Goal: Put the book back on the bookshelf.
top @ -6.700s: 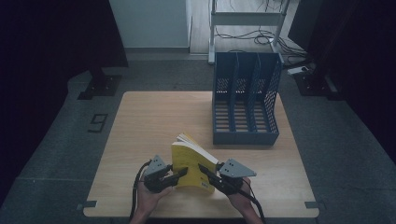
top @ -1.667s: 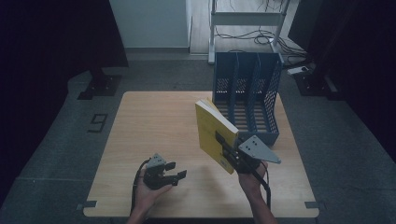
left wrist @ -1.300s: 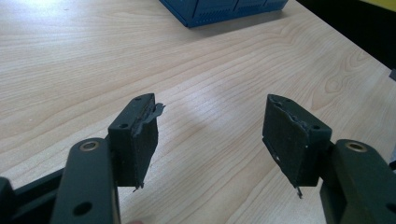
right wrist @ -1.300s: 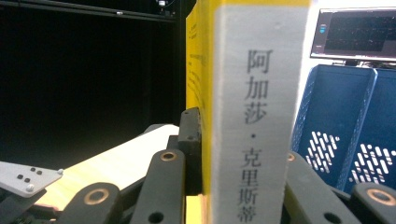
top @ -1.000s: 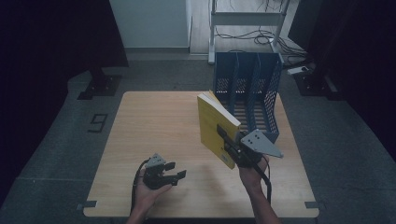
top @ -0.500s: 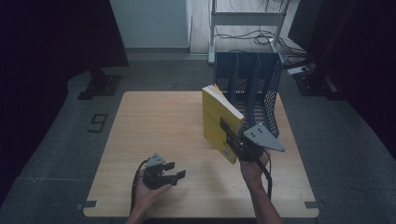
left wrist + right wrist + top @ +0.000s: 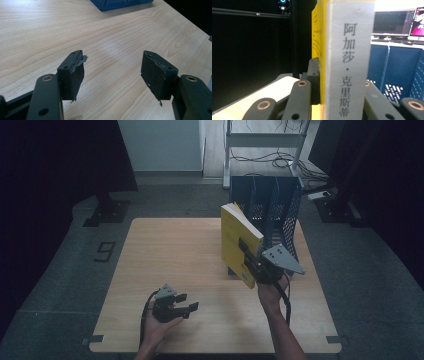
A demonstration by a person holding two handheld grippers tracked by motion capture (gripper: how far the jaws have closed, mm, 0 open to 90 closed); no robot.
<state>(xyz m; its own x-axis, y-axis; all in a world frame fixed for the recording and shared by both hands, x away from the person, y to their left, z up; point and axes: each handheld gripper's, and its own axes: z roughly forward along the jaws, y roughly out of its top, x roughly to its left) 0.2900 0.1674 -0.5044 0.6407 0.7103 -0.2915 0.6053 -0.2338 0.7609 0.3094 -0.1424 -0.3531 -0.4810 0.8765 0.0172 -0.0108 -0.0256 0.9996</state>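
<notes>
As before clamped, yellow book (image 7: pixel 239 240) carried nearer blue rack (image 7: pixel 272 210), seemingly higher.

Book (image 7: pixel 347 62) hides right gripper (image 7: pixel 342 82) far pad.

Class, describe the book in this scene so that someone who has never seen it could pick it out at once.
Start at the wooden table and find the blue file rack at its far right. Just in front of it, the right gripper holds the book upright above the tabletop. It is the one yellow thing there, with a pale spine printed in Chinese characters.
</notes>
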